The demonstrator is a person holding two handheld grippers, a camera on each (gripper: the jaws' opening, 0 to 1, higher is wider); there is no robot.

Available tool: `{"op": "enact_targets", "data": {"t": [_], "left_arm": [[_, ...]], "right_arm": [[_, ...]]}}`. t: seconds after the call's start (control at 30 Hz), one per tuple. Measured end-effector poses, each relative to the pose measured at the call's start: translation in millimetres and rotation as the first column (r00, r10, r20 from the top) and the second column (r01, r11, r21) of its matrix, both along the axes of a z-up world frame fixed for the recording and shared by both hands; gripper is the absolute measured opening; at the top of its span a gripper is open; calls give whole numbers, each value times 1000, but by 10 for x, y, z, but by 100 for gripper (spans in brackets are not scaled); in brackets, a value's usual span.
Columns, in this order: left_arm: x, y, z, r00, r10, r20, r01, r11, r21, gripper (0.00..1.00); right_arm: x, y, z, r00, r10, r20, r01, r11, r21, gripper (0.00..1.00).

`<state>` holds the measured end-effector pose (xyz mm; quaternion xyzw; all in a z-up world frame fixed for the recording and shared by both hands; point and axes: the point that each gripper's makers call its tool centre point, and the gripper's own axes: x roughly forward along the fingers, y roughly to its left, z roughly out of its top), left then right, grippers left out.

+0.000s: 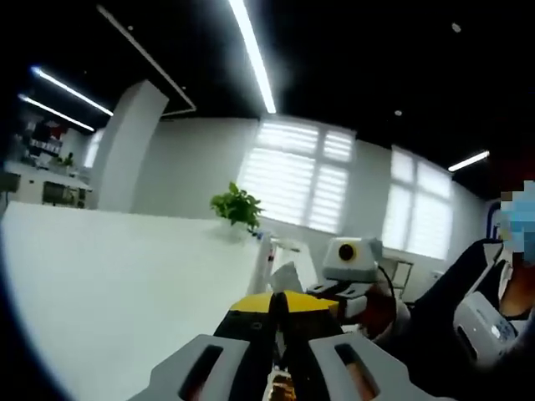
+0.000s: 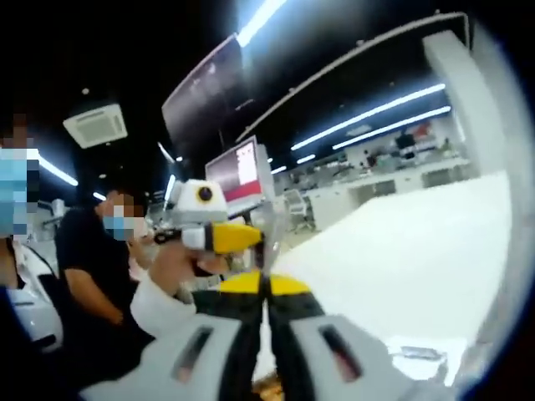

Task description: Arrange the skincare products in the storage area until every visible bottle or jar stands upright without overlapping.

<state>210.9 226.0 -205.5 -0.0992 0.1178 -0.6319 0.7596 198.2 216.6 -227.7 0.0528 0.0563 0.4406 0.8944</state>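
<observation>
In the left gripper view my left gripper (image 1: 278, 307) points out over a white table (image 1: 125, 284), its yellow-tipped jaws pressed together with nothing visible between the tips. Just beyond them stands a slim clear bottle-like object (image 1: 266, 257), too blurred to name. My right gripper (image 1: 349, 269) enters from the right, close to the left one's tips. In the right gripper view my right gripper (image 2: 266, 286) is also shut, yellow tips touching. The left gripper (image 2: 213, 236) hangs just ahead of it, held by a hand (image 2: 171, 267). No jar is clearly seen.
A potted green plant (image 1: 236, 205) stands at the table's far edge before shuttered windows. People sit close by (image 2: 100, 259), on the left of the right gripper view. The white table (image 2: 418, 259) stretches to the right, with a pale blurred object (image 2: 418, 351) near the bottom.
</observation>
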Motion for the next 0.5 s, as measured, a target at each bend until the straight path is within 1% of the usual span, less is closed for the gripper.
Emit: {"op": "enact_targets", "data": {"t": [0.03, 0.07, 0.2, 0.27, 0.33, 0.43, 0.5], "left_arm": [[18, -10, -34, 1000, 7, 2, -7, 1000, 18, 2], [42, -38, -88, 1000, 15, 3, -15, 999, 44, 1], [61, -104, -205, 1000, 23, -4, -23, 995, 95, 1], [69, -124, -260, 1000, 28, 2, -28, 992, 123, 1], [76, -129, -334, 999, 37, -1, -36, 987, 157, 1], [68, -115, -379, 999, 39, -5, -37, 983, 178, 1], [76, -94, -391, 999, 40, -12, -38, 983, 180, 1]], "right_arm": [[2, -5, -15, 1000, -3, -1, 3, 1000, -7, 0], [15, -25, -69, 1000, -14, -5, 14, 999, -29, 0], [56, -80, -212, 999, -42, -8, 41, 995, -90, 0], [75, -112, -295, 999, -54, 7, 54, 986, -160, 0], [83, -104, -357, 998, -59, 21, 62, 976, -207, 1], [97, -107, -407, 998, -61, 19, 63, 973, -221, 1], [99, -117, -406, 998, -62, 13, 64, 975, -211, 4]]}}
